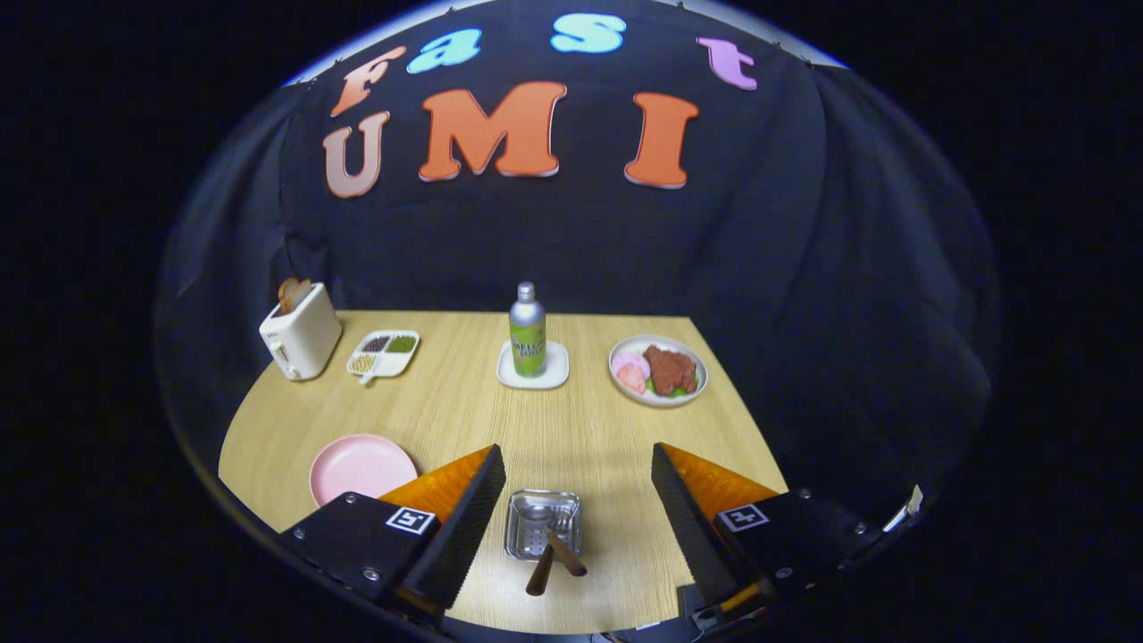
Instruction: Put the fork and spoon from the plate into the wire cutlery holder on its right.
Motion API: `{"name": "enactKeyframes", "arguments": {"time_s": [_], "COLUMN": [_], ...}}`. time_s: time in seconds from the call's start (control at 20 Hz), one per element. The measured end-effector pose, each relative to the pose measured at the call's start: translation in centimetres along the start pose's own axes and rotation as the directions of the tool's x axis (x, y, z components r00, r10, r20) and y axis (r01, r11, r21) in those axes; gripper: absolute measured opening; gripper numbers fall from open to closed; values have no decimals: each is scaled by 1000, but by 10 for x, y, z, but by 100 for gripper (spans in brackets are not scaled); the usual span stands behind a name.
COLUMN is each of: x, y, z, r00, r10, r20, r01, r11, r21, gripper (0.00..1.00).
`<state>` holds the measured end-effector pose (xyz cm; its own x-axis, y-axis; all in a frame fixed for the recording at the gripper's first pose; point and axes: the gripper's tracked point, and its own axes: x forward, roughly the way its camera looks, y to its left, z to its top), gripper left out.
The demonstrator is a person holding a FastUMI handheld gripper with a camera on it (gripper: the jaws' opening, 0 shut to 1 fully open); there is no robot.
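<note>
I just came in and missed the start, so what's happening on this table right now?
A person holds a handheld tool above a wooden table, its fingers open and gripping nothing. Between the fingers sits the wire cutlery holder, with two brown-handled utensils already standing in it. The pink plate to its left looks bare. Farther back are a toaster, a divided snack dish, a bottle on a coaster and a plate of food.

A pink round plate [362,466] lies empty on the wooden table. Right of it, a shiny metal cutlery holder [542,524] holds two brown-handled utensils [554,558], handles leaning outward.
</note>
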<state>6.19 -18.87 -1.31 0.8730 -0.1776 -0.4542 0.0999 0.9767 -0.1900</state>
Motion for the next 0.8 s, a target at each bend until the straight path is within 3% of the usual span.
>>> {"name": "enactKeyframes", "arguments": {"time_s": [0.3,0.5,0.8], "x": [-63,-83,-84], "y": [2,-6,-32], "z": [34,18,6], "r00": [950,929,914], "r10": [12,32,-9], "r20": [311,369,404], "r01": [-34,-84,-70], "r11": [997,988,981], "r21": [65,127,181], "gripper": [98,98,98]}}
